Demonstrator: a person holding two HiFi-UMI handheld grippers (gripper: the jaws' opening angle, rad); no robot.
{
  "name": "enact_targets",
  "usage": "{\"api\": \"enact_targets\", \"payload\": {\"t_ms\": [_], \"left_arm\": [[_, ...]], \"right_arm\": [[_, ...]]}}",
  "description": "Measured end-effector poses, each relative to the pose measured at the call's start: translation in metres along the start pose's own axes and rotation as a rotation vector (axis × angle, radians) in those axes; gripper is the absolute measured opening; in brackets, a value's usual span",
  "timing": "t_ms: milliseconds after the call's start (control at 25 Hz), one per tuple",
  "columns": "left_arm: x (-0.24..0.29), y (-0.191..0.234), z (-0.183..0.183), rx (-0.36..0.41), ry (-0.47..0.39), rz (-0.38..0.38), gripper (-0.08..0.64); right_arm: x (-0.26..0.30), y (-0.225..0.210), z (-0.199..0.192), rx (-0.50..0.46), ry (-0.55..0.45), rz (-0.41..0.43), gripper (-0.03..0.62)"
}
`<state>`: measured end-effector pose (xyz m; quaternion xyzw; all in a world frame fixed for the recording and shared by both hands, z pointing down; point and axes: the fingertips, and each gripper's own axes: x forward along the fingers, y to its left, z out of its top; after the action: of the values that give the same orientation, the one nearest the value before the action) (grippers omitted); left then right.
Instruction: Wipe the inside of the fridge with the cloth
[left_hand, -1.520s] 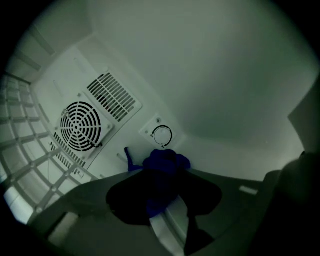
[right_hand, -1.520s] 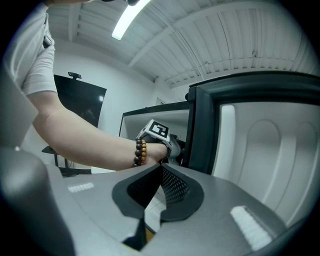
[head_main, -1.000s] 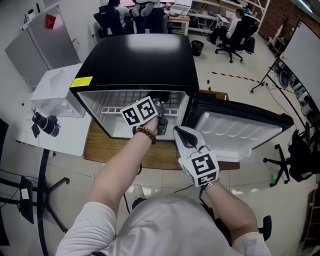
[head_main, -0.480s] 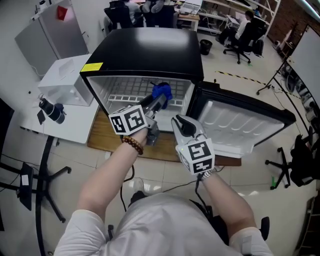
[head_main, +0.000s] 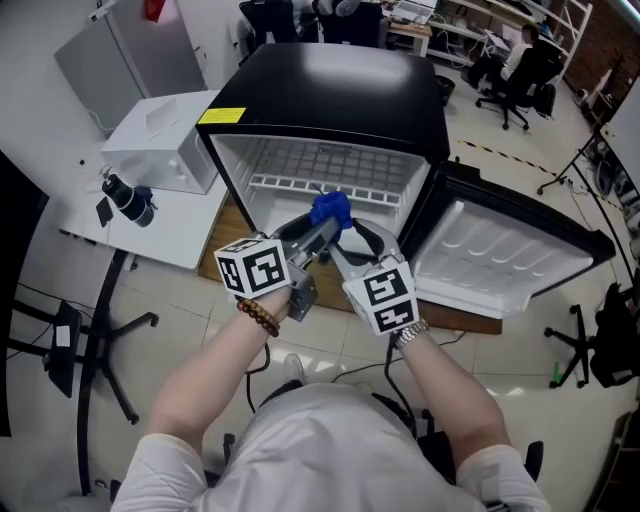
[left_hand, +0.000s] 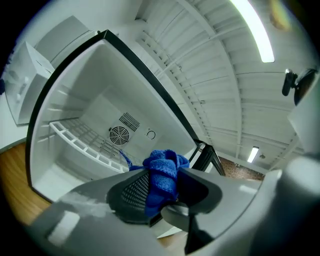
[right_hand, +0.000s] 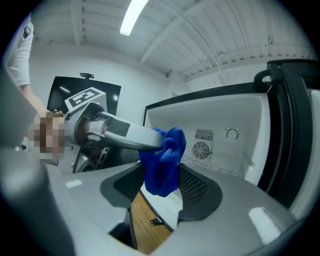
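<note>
Floor: pale tiles (head_main: 170, 340) with a wooden board (head_main: 232, 222) under a small black fridge (head_main: 340, 90), seen from above.
Arms: both forearms reach forward from the bottom of the head view, a bead bracelet (head_main: 258, 317) on the left wrist.
Left gripper (head_main: 322, 228): jaws closed on a bunched blue cloth (left_hand: 162, 175), pinched between the two pads.
Right gripper (right_hand: 160, 192): jaws have just been opening and stand wide apart; the cloth's lower end hangs between them, and the pads do not press it.
Cloth position: held in the air just in front of the fridge opening, level with the front edge of the wire shelf (head_main: 325, 188), between the two gripper tips.
Fridge interior: white and bare, with a round fan vent (left_hand: 119, 135) on the rear wall.
Door (head_main: 500, 260): swung fully open to the right, white liner facing up.
Left of fridge: a white table (head_main: 120, 225) bearing a white box (head_main: 165, 150).
Far end: office chairs and desks.
</note>
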<state>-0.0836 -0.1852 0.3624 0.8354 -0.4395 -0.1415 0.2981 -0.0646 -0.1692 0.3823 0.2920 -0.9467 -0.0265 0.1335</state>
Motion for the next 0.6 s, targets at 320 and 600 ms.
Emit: {"api": "enact_targets", "payload": {"t_ms": [320,600], "left_arm": [[-0.042,0.037,0.003,-0.036,-0.003,0.047,0.163],[-0.062,0.069,0.004,-0.096,0.000,0.072,0.164]], "right_arm": [[0.043,0.043,0.000,-0.054,0.004,0.041,0.213],[0.074,0.070,-0.004,-0.095,-0.006,0.065,0.213]]}}
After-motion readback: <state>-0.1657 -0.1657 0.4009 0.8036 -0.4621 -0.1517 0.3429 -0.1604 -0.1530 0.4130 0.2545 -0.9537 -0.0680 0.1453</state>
